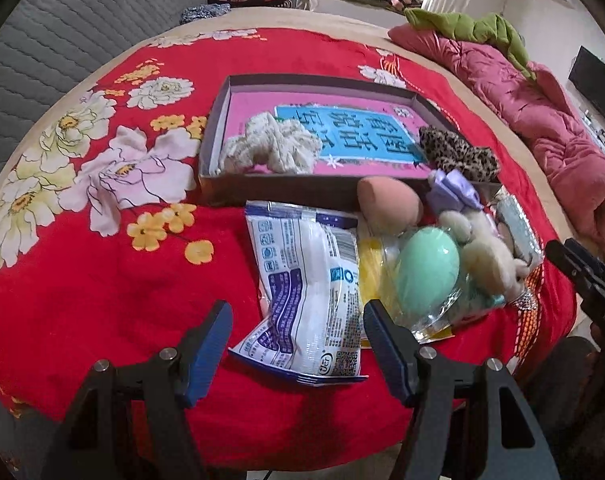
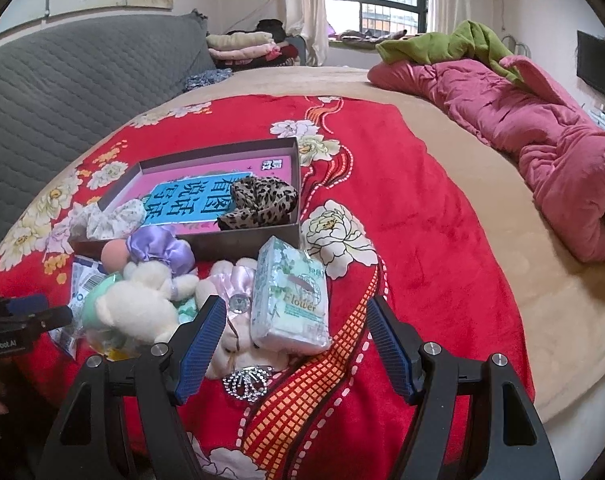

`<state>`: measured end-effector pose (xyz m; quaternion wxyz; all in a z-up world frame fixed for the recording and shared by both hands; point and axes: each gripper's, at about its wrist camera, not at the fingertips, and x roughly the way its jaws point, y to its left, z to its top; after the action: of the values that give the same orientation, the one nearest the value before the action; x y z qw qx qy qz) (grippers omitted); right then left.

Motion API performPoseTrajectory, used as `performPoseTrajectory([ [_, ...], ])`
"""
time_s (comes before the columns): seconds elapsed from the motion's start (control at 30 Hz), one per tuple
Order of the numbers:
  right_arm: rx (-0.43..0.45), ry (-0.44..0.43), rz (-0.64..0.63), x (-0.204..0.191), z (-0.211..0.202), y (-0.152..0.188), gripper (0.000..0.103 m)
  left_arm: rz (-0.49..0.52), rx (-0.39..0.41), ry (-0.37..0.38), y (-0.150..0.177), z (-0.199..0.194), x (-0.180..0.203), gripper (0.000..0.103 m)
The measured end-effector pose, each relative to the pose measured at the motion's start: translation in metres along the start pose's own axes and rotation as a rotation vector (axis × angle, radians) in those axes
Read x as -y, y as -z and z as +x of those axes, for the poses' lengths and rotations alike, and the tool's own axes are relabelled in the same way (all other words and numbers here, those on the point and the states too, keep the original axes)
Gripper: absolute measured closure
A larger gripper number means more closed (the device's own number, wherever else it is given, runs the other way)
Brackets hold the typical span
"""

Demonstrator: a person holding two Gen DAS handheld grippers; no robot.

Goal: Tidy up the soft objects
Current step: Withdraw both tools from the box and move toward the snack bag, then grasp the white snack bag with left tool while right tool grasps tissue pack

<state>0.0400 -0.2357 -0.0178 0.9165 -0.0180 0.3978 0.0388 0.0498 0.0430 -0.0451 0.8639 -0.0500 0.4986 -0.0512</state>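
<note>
A shallow box lies on the red floral blanket, holding a cream scrunchie and a leopard scrunchie. In front of it lie a white-and-purple packet, a peach sponge, a green sponge in clear wrap, a purple scrunchie, a cream plush toy and a tissue pack. My left gripper is open over the packet's near end. My right gripper is open around the tissue pack's near end.
A rhinestone hair clip lies near the right gripper. A pink quilt with a green cloth lies at the bed's right side. A grey quilted headboard and folded clothes are at the back left.
</note>
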Motion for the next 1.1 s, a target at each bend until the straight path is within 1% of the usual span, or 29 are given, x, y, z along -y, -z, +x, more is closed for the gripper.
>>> performPoseTrajectory([
  [0.3,-0.022,-0.007,0.000,0.001,0.012,0.002,0.029,0.007,-0.022,-0.009,0.002,0.017,0.000,0.035],
  [0.43,-0.035,-0.004,0.008,0.003,0.019,0.004,0.029,-0.007,-0.018,-0.004,0.002,0.019,-0.005,0.031],
  [0.57,-0.051,0.000,0.023,0.006,0.027,0.005,0.029,-0.026,-0.017,0.012,0.000,0.023,-0.009,0.031],
  [0.77,-0.065,-0.017,0.040,0.008,0.038,0.005,0.029,-0.074,-0.003,0.045,-0.005,0.024,-0.019,0.031],
  [0.9,-0.076,-0.024,0.061,0.012,0.047,0.003,0.029,-0.085,0.000,0.047,-0.007,0.027,-0.022,0.031],
  [1.1,-0.090,-0.063,0.096,0.018,0.059,0.002,0.029,-0.083,0.024,0.033,-0.009,0.030,-0.021,0.031],
])
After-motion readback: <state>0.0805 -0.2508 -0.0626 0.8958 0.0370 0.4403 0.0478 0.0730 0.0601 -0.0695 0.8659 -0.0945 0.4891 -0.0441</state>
